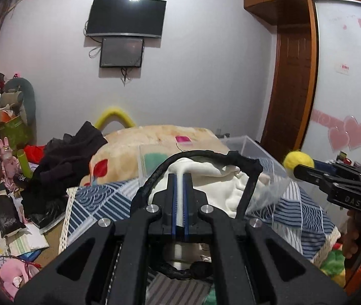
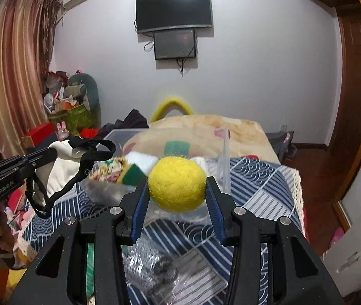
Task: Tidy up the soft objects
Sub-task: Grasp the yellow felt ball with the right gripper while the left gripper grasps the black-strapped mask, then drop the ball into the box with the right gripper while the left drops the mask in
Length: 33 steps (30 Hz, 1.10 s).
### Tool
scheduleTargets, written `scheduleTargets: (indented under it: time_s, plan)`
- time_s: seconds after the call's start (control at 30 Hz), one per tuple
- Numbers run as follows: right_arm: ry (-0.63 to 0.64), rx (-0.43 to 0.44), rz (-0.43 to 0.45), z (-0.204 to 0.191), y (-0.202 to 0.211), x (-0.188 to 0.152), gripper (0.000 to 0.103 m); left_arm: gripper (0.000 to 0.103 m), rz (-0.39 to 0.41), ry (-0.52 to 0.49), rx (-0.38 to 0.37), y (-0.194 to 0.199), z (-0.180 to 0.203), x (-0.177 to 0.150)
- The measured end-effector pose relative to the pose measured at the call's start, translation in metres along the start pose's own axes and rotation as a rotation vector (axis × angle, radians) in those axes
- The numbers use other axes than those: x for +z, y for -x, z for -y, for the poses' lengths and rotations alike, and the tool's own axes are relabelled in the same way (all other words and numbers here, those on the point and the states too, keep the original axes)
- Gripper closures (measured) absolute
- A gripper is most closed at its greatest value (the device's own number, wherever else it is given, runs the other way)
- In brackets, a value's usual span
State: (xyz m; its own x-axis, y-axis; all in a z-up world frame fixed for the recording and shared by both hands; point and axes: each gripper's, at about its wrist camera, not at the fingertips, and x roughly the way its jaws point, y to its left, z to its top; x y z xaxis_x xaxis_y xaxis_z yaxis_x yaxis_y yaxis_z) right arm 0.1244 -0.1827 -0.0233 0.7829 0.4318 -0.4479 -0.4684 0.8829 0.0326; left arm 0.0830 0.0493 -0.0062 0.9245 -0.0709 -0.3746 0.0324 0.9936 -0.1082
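Mid-task. My left gripper pinches a cream cloth pouch with black cord; my right gripper clamps a yellow felt ball. Both hang above the clear plastic bin on the bed's blue patterned quilt. Sponges and cloth already lie inside; dark clothes still wait near the bed's left edge.

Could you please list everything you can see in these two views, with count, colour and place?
felt ball: one, yellow, between the right fingers
cloth bag: one, white with black strap, pinched by the left gripper
clear bin: one, transparent, on the bed
patterned cover: one, navy and white, under the bin
screens: two, black, on the wall
left gripper: black, shut
right gripper: black, shut on the ball
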Motion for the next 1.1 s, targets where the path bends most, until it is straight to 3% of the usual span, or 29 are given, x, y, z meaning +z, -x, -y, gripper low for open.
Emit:
scheduleTargets:
  time_s: [0.33,0.63,1.1]
  plan:
    - [0.022,-0.022,0.029,-0.001,-0.013,0.021,0.063,0.1,0.037,0.069,0.004,-0.025,-0.008,0.026]
    - [0.016,-0.006,-0.02,-0.007,-0.043,0.023,0.063,0.1,-0.033,0.116,-0.003,-0.065,-0.015,0.022]
    - [0.027,0.0,-0.158,-0.012,-0.09,0.004,0.062,0.1,-0.13,0.02,0.044,-0.112,0.003,0.003]
